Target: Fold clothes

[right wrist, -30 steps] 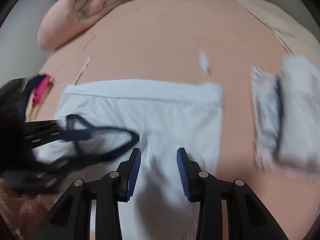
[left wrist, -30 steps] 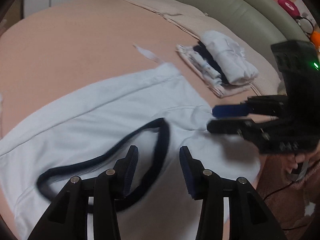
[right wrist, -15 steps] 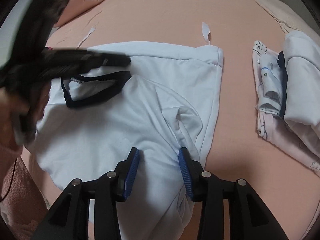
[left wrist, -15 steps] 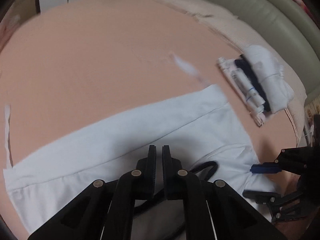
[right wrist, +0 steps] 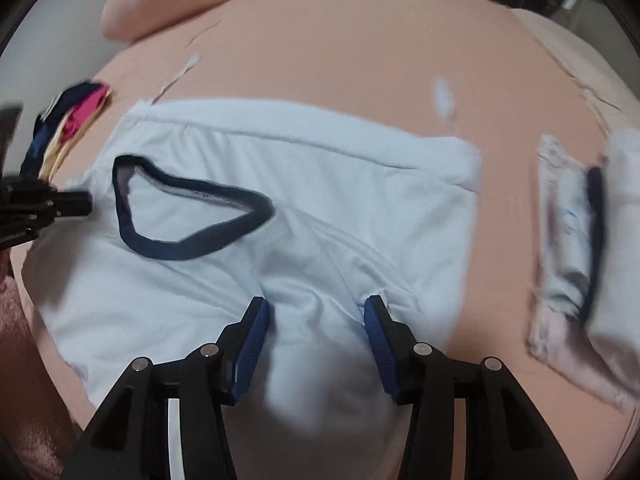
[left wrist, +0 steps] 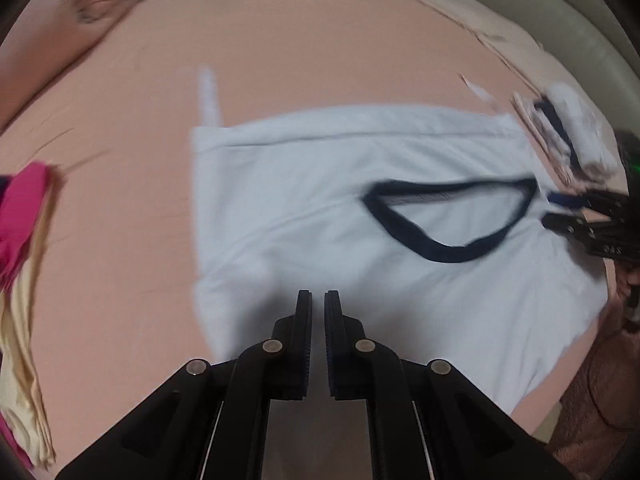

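Observation:
A white T-shirt with a dark navy collar lies spread flat on the peach bed sheet; it also shows in the right wrist view, collar at the left. My left gripper is shut with nothing visible between the jaws, over the shirt's near edge. My right gripper is open, its blue pads either side of a raised fold of shirt fabric. Each gripper shows at the edge of the other's view, by the collar.
A stack of folded clothes lies right of the shirt, also seen in the left wrist view. Pink, yellow and navy garments lie at the left. A pillow sits at the bed's far left.
The left gripper closed a second ago and has since swung left, showing the shirt's left edge and the pink pile. The right gripper stayed open and moved slightly over the shirt's fold.

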